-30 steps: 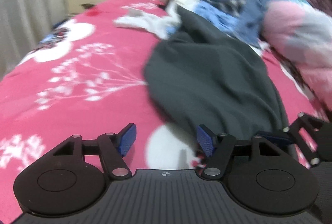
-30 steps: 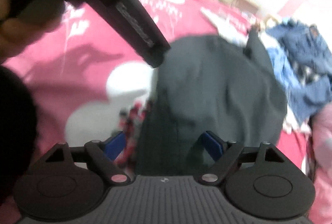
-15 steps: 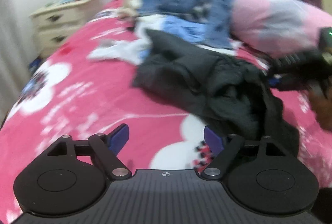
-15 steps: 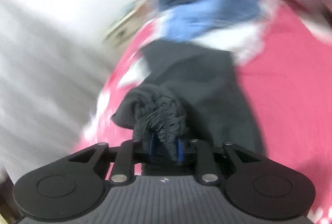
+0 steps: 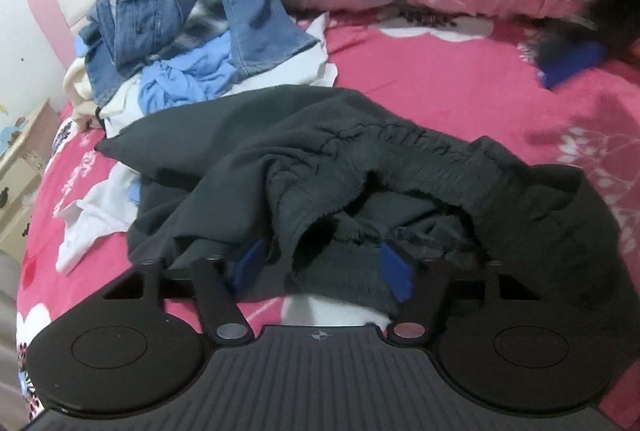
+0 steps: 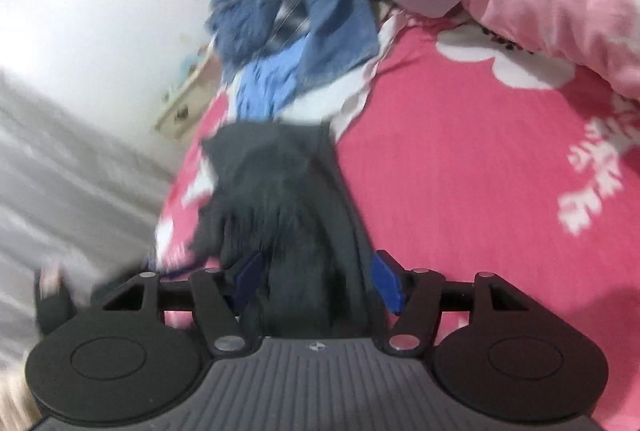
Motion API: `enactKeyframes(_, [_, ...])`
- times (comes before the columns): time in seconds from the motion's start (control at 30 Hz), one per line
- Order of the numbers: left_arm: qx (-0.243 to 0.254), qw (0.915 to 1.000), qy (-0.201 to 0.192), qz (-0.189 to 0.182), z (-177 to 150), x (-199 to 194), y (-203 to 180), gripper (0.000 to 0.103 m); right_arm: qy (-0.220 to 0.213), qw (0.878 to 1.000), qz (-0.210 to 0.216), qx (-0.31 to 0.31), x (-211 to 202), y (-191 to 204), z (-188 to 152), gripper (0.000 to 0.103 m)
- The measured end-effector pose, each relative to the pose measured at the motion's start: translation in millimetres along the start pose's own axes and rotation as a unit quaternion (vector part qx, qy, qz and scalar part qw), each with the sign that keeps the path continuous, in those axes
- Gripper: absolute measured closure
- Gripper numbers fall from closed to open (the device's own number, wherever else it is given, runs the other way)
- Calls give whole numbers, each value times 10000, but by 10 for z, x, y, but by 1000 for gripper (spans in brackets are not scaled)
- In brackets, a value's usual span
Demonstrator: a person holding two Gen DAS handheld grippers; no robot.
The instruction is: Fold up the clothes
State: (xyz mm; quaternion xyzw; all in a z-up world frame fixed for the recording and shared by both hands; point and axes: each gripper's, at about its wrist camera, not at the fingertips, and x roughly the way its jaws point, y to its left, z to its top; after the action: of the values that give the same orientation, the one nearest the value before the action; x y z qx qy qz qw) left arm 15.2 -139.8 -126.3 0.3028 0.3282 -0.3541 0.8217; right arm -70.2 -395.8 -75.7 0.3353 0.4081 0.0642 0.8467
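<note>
I am closing my left gripper (image 5: 326,267) on the near edge of the dark trousers (image 5: 360,167), bunched mid-bed. My right gripper (image 6: 318,279) is opening, cloth between pads. Next: spreading flat.

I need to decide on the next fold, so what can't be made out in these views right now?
- Left wrist view: the dark garment lies bunched; its shape is hidden in its own folds.
- Left gripper: cloth between the closing jaws covers the pads, so contact is unclear.
- Right wrist view: motion blur smears the garment between the right gripper's opening jaws.
</note>
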Motion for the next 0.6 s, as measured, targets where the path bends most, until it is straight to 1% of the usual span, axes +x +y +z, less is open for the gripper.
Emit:
enactKeyframes(0.07, [-116, 9999, 10, 90, 21, 73, 18, 47, 167, 9991, -171, -342, 5, 174, -180, 39])
enactKeyframes(0.13, [-361, 9992, -34, 160, 53, 117, 60, 50, 336, 9964, -357, -686, 29, 358, -366, 39])
enactKeyframes(0.23, [-560, 9973, -165, 456, 128, 135, 82, 49, 503, 9901, -661, -1134, 95, 584, -573, 39])
enactKeyframes(0.3, [-513, 9969, -185, 566, 171, 173, 62, 49, 531, 9845, -884, -1415, 123, 696, -675, 39])
enactKeyframes(0.37, [-291, 9975, -123, 639, 188, 240, -1, 49, 534, 9794, -1049, -1638, 134, 771, -734, 39])
enactKeyframes(0.4, [-109, 9980, -24, 622, 185, 269, -40, 49, 533, 9772, -1109, -1729, 134, 801, -754, 39])
enactKeyframes(0.47, [178, 9986, 136, 471, 166, 263, -118, 49, 512, 9747, -1156, -1844, 123, 839, -769, 39])
enactKeyframes(0.53, [310, 9987, 88, 394, 120, 194, -167, 47, 496, 9736, -1170, -1898, 114, 849, -765, 39])
enactKeyframes(0.6, [466, 9971, 201, 568, 62, 225, -198, 47, 517, 9732, -1195, -1895, 125, 839, -769, 39])
